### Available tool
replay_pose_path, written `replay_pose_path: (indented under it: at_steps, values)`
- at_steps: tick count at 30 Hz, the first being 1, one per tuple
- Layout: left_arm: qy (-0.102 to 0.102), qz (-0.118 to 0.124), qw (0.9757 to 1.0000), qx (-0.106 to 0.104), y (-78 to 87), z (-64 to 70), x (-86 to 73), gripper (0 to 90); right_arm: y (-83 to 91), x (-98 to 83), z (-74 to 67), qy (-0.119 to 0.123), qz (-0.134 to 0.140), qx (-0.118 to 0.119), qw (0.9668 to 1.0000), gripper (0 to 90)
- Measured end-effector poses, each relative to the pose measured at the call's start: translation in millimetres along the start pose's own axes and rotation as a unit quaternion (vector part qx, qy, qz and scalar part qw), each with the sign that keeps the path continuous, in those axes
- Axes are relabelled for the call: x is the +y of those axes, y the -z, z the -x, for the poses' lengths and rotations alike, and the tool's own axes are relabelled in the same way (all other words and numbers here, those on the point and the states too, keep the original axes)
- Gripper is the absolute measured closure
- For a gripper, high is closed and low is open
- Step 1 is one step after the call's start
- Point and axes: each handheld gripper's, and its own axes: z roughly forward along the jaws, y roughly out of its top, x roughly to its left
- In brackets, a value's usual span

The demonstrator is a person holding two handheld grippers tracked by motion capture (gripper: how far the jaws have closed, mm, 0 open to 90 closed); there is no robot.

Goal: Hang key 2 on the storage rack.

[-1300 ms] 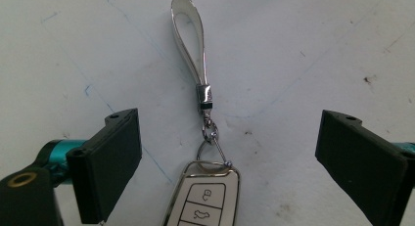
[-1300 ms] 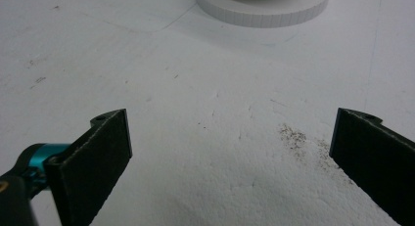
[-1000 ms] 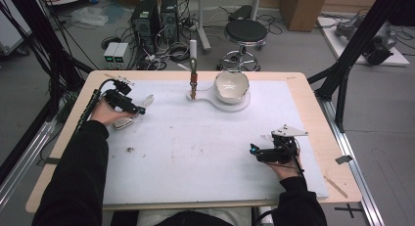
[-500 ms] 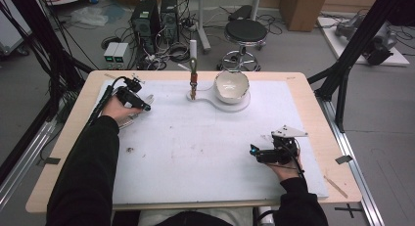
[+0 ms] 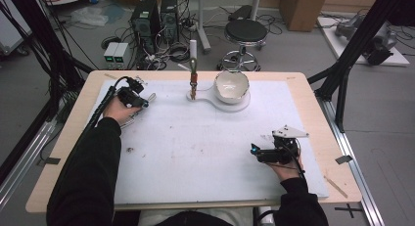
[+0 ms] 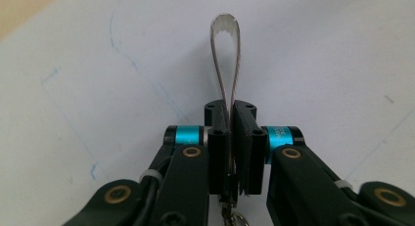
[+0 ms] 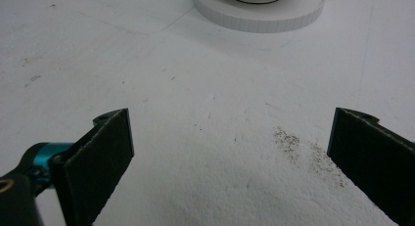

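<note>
Where the white surface (image 5: pixel 205 152) is viewed from above, the left gripper (image 6: pixel 230 113) — just closed — is clamped on a spoon (image 6: pixel 226 55); the right gripper (image 7: pixel 230 152) is held agape.

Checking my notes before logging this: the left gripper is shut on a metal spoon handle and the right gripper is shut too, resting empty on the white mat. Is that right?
Not quite. The right gripper is open, not shut: the right gripper view shows its two black jaws standing wide apart over the white mat with nothing between them. The rest holds: the left gripper is shut on the metal spoon handle.
</note>
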Motion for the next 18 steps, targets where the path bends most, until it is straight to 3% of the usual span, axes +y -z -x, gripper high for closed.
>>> replay_pose_path:
  at_steps: [2, 5, 8, 14, 18]
  values:
    - [-0.002, 0.008, 1.0, 0.001, 2.9, 0.3, 1.2, 85.6, -0.1, -0.2, 0.0, 0.0, -0.001, 0.0, 1.0, 2.3]
    - [0.014, 0.033, 0.9992, -0.016, 12.1, -3.5, 3.3, 86.1, 0.0, -1.3, 0.3, 0.0, -0.002, 0.0, 1.0, 2.3]
    - [0.018, 0.036, 0.9989, -0.022, 21.2, -7.2, 3.8, 86.2, 0.9, -1.8, 1.1, -0.002, 0.001, -0.002, 1.0, 2.3]
    - [-0.003, 0.042, 0.9991, -0.002, 48.0, -3.6, 9.2, 86.4, 1.7, -1.5, 0.8, -0.003, 0.006, 0.0, 1.0, 2.3]
    - [-0.005, 0.057, 0.9983, -0.003, 63.0, -0.6, 14.0, 86.6, 0.9, -1.6, 0.2, 0.0, 0.004, 0.0, 1.0, 2.3]
